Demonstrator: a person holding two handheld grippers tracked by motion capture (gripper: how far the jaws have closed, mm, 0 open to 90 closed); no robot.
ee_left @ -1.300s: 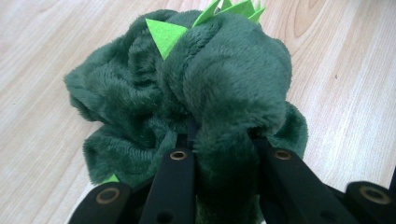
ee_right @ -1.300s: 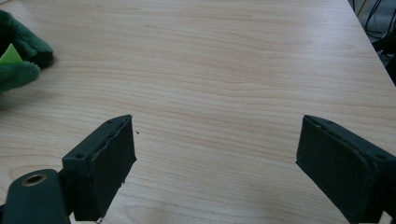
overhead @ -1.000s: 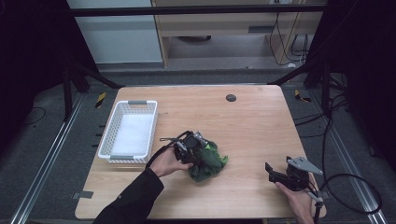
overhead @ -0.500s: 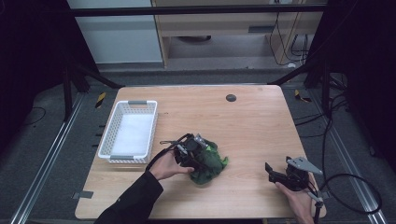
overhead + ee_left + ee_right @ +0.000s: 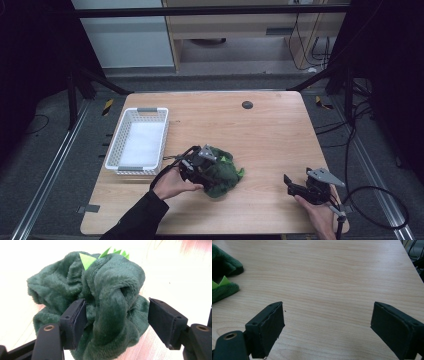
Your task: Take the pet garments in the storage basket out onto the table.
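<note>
A dark green plush toy point(image 5: 221, 174) with light green spikes lies crumpled on the wooden table point(image 5: 260, 135), left of centre near the front. My left gripper point(image 5: 199, 166) is at its left side, held by a hand in a dark sleeve. In the left gripper view the plush point(image 5: 110, 290) bulges between the jaws of the left gripper point(image 5: 117, 320). These have just been opening: one pad brushes the fur, the other stands apart. My right gripper point(image 5: 291, 186) rests near the front right edge, open over bare wood point(image 5: 327, 322). The plush point(image 5: 223, 267) shows at the left edge there.
A white plastic basket point(image 5: 123, 131) with nothing in it stands at the table's left side. A small dark round fitting point(image 5: 247, 104) sits in the tabletop near the far edge. Cables trail off the front right corner point(image 5: 370, 200).
The left gripper's jaws have spread apart from their grip on the plush, and the hand has shifted slightly. The plush stays on the table. The right gripper has not moved.
</note>
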